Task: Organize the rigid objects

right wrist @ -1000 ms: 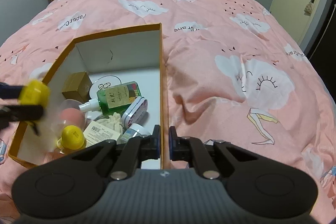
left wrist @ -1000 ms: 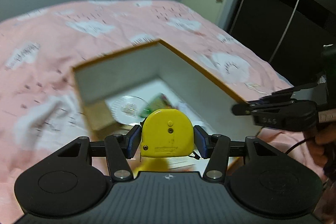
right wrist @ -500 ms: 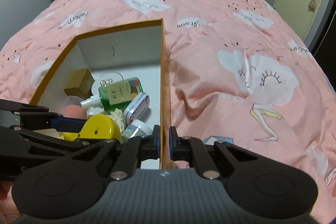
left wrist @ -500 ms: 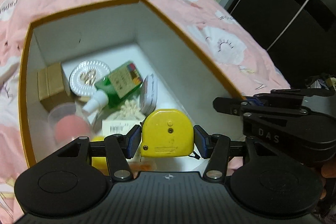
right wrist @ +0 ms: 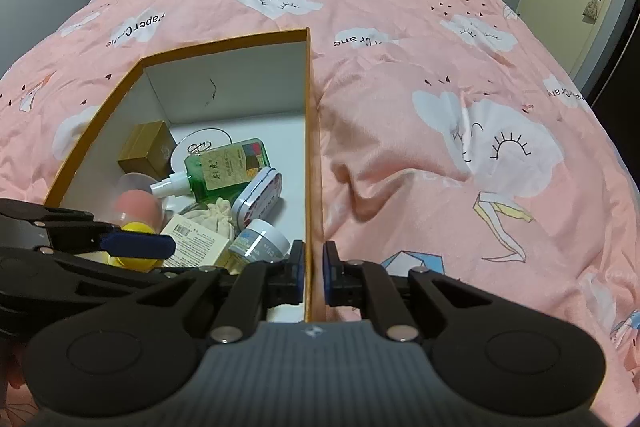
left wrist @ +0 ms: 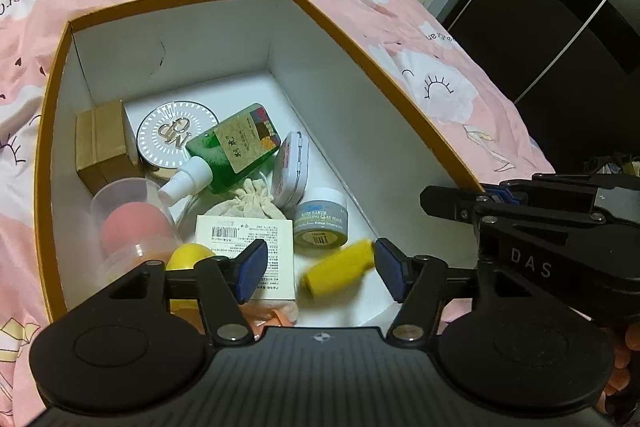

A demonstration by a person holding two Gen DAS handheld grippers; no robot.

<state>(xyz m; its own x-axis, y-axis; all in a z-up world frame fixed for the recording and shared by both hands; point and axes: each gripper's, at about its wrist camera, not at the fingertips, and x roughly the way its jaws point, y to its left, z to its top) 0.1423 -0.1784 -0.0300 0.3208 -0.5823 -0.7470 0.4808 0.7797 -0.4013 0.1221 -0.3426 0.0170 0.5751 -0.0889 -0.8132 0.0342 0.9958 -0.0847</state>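
The left gripper [left wrist: 318, 269] hangs over the near end of the box [left wrist: 384, 75] with its jaws spread wide and nothing between the blue pads [left wrist: 252, 265]. Just inside the right pad a yellow tape measure [left wrist: 338, 269] shows motion-blurred, tilted, free of both pads, above the white box floor. Beside it sit a grey clay-mask jar [left wrist: 322, 219] and a white labelled carton [left wrist: 246, 251]; further in lie a cloth pouch [left wrist: 250, 201], a white tin [left wrist: 292, 169], a green spray bottle [left wrist: 232, 149], a round compact [left wrist: 176, 133], a gold carton [left wrist: 104, 143] and a clear cup holding a pink sponge [left wrist: 134, 223]. A yellow cap [left wrist: 188, 255] peeks behind the left finger.

The right gripper [right wrist: 314, 275] is clamped on the box's near right wall [right wrist: 308, 187], one pad on either face. The box rests on a pink cloud-print bedspread [right wrist: 440, 147].
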